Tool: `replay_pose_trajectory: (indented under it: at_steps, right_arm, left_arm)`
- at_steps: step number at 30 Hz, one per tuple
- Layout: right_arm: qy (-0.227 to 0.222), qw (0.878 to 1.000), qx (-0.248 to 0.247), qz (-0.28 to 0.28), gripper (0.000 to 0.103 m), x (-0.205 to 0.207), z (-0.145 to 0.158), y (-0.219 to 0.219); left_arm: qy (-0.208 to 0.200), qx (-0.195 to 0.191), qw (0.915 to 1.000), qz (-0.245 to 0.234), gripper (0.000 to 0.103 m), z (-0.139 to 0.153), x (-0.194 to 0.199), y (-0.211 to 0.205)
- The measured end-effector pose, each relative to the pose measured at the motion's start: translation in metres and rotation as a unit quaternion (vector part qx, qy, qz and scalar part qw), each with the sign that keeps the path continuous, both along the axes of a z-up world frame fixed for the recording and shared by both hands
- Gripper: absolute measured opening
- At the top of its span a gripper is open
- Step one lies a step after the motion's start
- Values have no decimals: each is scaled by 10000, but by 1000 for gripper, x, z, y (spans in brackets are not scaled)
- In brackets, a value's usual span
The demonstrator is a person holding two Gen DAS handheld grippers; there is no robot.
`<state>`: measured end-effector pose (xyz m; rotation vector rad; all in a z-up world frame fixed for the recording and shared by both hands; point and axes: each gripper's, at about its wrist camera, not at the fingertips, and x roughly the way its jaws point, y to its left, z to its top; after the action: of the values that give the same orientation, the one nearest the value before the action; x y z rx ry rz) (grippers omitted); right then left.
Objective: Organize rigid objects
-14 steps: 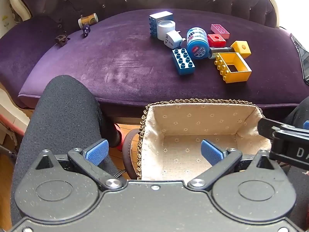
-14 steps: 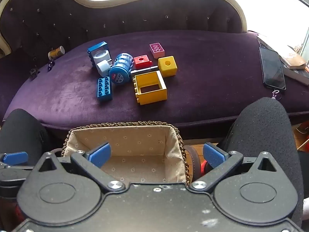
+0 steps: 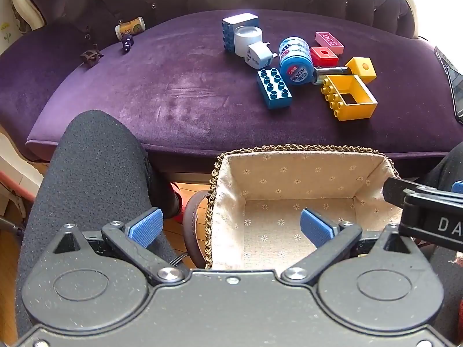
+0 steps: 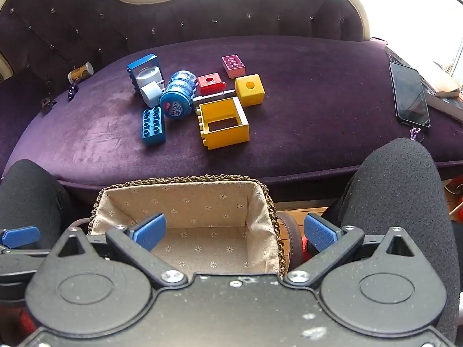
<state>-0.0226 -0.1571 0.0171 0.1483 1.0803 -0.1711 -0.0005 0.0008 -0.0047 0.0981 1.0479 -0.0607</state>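
A cluster of rigid items lies on the purple sofa seat (image 3: 179,92): a blue studded brick (image 3: 274,87), a blue can (image 3: 295,60), a white plug adapter (image 3: 258,55), a red block (image 3: 324,56), a pink brick (image 3: 329,42), a yellow cube (image 3: 361,69) and a yellow frame brick (image 3: 348,97). A cloth-lined basket (image 3: 303,170) sits in front of the seat, with nothing in it. My left gripper (image 3: 230,227) hovers open over the basket's left rim. My right gripper (image 4: 234,231) hovers open over its right rim. Neither holds anything.
A person's knees in black trousers (image 3: 92,167) (image 4: 396,179) flank the basket. A phone (image 4: 409,95) and books lie at the seat's right end. A small yellow-labelled bottle (image 3: 130,28) and dark trinkets rest at the seat's back left. The yellow frame brick (image 4: 224,123) is nearest the basket.
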Motion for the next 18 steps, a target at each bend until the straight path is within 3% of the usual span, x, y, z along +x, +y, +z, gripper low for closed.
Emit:
replay_pose_trajectory:
  at_steps: [18]
  right_arm:
    - [131,9998,-17,-162,98,3,0,-3]
  left_arm:
    - [-12,38,9998,179,93,1,2,4]
